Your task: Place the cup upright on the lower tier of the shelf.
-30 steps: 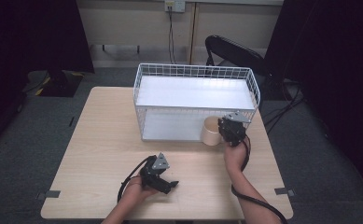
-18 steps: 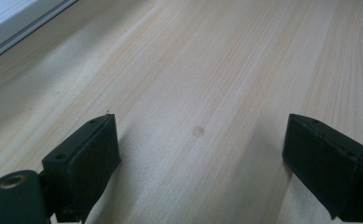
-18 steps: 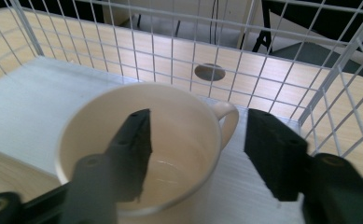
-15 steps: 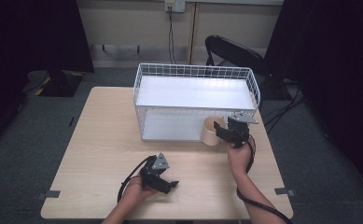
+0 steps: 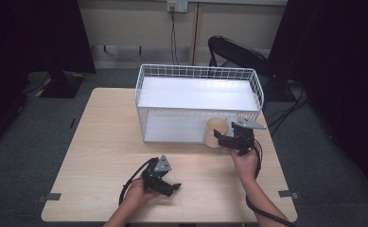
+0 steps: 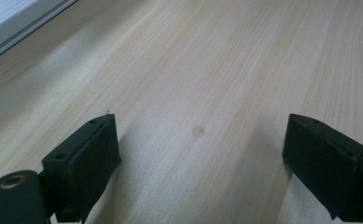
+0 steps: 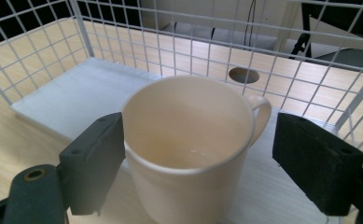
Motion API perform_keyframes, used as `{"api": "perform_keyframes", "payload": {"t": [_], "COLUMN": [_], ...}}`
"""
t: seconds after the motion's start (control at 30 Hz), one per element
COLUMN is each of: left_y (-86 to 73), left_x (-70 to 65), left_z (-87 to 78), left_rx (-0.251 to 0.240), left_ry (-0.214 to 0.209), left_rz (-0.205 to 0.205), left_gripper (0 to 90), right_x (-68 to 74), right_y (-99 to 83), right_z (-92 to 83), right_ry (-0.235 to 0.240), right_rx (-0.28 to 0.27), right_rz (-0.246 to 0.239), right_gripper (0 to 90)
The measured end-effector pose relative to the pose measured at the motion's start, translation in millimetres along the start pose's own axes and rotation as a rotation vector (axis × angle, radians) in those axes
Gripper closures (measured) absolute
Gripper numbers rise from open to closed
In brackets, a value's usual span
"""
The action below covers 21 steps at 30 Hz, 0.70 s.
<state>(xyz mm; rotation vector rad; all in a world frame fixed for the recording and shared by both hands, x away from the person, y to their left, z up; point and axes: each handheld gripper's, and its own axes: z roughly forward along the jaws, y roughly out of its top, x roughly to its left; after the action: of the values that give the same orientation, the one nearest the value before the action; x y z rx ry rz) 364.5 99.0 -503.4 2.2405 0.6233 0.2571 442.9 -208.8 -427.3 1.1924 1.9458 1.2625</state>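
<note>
The right claw (image 7: 198,158) has just been opening; its jaws stand wide around the mug (image 7: 188,144), which sits upright on the lower shelf of the wire rack (image 5: 198,78). Withdrawing crookedly could catch the handle and tip it. The left claw (image 6: 202,158) rests open on the counter (image 5: 101,142).

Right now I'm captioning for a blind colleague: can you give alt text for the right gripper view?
An upright cream ceramic mug stands between the right gripper's two open black jaws, which have just been opening. It sits on the lower white shelf of a white wire rack.
</note>
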Motion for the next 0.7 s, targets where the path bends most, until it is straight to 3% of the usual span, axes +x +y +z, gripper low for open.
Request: {"api": "perform_keyframes", "payload": {"t": [0.3,0.7], "left_y": [0.1,0.2], "left_x": [0.0,-0.1], "left_z": [0.0,0.2], "left_rx": [0.002,0.001], "left_ry": [0.001,0.002], "left_rz": [-0.001,-0.002], "left_gripper": [10.1,9.8], "right_x": [6.4,7.9], "right_y": [-4.9,-14.6], "right_z": [1.0,10.5], "right_ry": [0.028,-0.005], "right_rx": [0.024,0.079], "right_rz": [-0.023,-0.016], "right_gripper": [16.1,17.0]}}
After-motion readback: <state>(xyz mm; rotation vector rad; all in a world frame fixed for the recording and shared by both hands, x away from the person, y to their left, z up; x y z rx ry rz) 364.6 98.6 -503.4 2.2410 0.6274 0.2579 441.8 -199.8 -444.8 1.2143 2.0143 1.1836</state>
